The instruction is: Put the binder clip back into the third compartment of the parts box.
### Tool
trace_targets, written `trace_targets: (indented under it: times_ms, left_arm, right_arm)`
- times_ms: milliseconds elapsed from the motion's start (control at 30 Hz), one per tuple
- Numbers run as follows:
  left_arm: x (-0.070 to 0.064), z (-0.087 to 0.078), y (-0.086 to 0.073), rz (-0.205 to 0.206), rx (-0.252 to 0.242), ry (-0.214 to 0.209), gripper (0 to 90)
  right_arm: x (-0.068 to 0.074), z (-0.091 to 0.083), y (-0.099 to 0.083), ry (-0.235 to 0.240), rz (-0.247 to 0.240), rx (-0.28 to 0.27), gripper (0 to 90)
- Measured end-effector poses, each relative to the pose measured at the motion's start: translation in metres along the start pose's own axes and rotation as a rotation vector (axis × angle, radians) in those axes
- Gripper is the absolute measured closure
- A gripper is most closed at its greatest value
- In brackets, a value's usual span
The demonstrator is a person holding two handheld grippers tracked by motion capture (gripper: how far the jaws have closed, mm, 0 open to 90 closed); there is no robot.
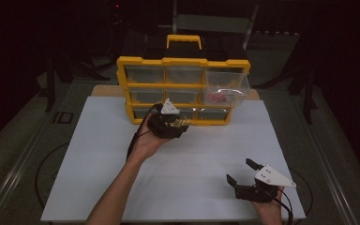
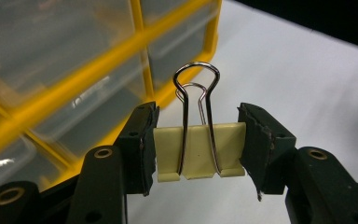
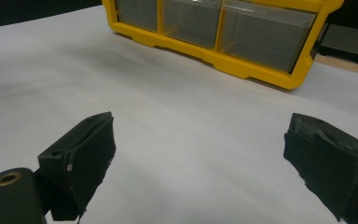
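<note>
Near right: right gripper point(image 1: 242, 172) idle low over the white table point(image 1: 98, 187), its 2 jaws spread wide, nothing between them.

Farther, left of centre: left gripper point(image 1: 180, 124) clamped on a cream binder clip point(image 2: 199, 151), jaws pressing the clip's 2 sides, wire handles standing up between them.

Carrying step, by the look of it; clip held just in front of the bottom row of the yellow drawer organizer point(image 1: 183, 61).

Far right: 1 clear drawer point(image 1: 225, 91) pulled out, red items inside.

Next, probably: lift right toward that drawer, then release above it.
</note>
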State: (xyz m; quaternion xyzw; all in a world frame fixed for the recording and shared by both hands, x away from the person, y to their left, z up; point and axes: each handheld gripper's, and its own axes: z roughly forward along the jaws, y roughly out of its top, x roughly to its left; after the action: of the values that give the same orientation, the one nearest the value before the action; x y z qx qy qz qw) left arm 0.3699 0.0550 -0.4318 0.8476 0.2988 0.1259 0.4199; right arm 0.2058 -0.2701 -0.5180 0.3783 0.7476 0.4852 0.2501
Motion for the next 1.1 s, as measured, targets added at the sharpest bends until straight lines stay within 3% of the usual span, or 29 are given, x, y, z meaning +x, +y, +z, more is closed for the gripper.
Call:
trace_targets:
  times_ms: [233, 267, 300, 333, 367, 533, 633, 833, 1100]
  left_arm:
    - [0.007, -0.025, 0.039, 0.043, -0.046, -0.015, 49.5]
    - [0.009, -0.032, 0.051, 0.054, -0.059, -0.015, 49.5]
    - [0.009, -0.032, 0.051, 0.054, -0.059, -0.015, 49.5]
    - [0.013, -0.038, 0.063, 0.062, -0.077, -0.024, 49.5]
    - [0.013, -0.038, 0.063, 0.062, -0.077, -0.024, 49.5]
    - [0.024, -0.054, 0.096, 0.069, -0.129, -0.034, 49.5]
    - [0.025, -0.056, 0.103, 0.068, -0.140, -0.039, 49.5]
    - [0.023, -0.061, 0.138, 0.101, -0.165, -0.061, 49.5]
    - [0.013, -0.045, 0.166, 0.116, -0.156, -0.086, 49.5]
  right_arm:
    - [0.000, 0.000, 0.000, 0.003, -0.001, 0.002, 8.5]
    - [0.000, 0.000, 0.000, 0.003, -0.001, 0.003, 8.5]
    - [0.000, 0.000, 0.000, 0.002, 0.001, 0.002, 8.5]
    - [0.000, 0.000, 0.000, 0.002, 0.001, 0.001, 8.5]
    - [0.000, 0.000, 0.000, 0.002, 0.001, 0.001, 8.5]
    - [-0.002, 0.000, 0.000, 0.001, 0.003, -0.002, 8.5]
    - [-0.002, 0.000, 0.000, 0.001, 0.003, -0.003, 8.5]
    - [-0.001, 0.001, 0.000, 0.003, 0.002, 0.000, 8.5]
    - [-0.002, 0.000, 0.000, 0.002, 0.005, -0.001, 8.5]
